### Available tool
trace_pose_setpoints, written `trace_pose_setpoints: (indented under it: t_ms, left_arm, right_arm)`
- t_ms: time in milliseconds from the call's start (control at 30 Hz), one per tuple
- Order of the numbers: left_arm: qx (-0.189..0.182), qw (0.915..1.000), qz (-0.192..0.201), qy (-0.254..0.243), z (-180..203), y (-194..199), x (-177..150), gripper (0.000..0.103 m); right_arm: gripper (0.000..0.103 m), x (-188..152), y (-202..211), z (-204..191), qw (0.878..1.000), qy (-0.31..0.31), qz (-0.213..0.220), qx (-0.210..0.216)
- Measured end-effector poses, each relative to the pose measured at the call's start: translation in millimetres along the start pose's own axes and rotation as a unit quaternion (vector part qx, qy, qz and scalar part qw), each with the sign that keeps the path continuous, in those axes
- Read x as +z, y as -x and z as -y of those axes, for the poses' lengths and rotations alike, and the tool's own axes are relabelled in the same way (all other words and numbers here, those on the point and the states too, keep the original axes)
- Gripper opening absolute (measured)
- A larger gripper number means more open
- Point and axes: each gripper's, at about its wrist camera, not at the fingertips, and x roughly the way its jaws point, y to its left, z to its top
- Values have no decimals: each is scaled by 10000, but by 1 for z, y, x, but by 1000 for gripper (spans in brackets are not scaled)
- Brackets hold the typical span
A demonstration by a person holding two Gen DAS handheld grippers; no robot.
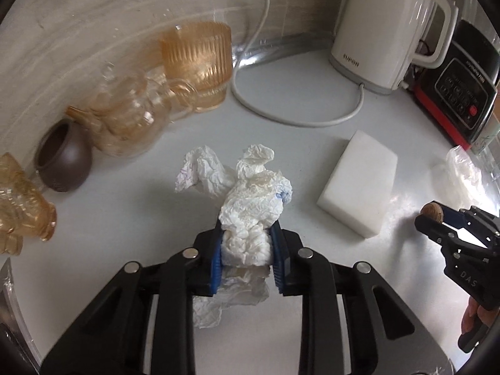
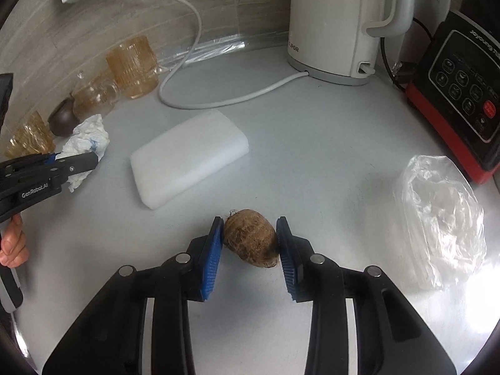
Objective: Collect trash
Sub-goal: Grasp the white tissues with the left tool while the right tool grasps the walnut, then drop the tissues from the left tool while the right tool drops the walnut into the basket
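Observation:
My left gripper (image 1: 247, 234) is shut on a crumpled white paper tissue (image 1: 250, 206) and holds it above the white counter; it also shows at the left of the right wrist view (image 2: 84, 162) with the tissue (image 2: 86, 139). My right gripper (image 2: 250, 231) is shut on a brown hairy nut-like husk (image 2: 251, 239) between its blue pads; in the left wrist view it shows at the right edge (image 1: 437, 218) with the husk (image 1: 431, 212). A crumpled clear plastic bag (image 2: 443, 215) lies on the counter to the right.
A white foam block (image 2: 187, 156) lies mid-counter. A white kettle (image 2: 337, 22) with its cord (image 2: 218, 100) stands at the back, a black and red appliance (image 2: 462, 100) at the right. Amber glasses (image 1: 200, 65), a clear teapot (image 1: 131, 118) and a brown clay pot (image 1: 62, 159) stand along the left wall.

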Motion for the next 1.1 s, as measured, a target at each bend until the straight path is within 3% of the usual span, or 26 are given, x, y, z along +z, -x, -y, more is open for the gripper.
trace_pose_setpoints:
  t_ms: [200,333,633,933,1100]
  left_arm:
    - [69,9999,60,91,6,23,-4,25]
    - [80,9998,-9,208,11,49,-25,25]
    - [21,9989,-216,419,42,106,-102,25]
    - [170,9968,101,777,88,189,-185,25]
    - [329,9952,77,916,125,221,-236,25]
  right_arm:
    - [35,-7,24,-9,9999,35,78,92]
    - [35,-20,46,-15,9997,20,128,190]
    - [35,-76,102,-27,9992,162,111,344]
    - [35,-152,194,-27,9944,610,347,786]
    - [35,-201,234,-12,9905,845,352,1028]
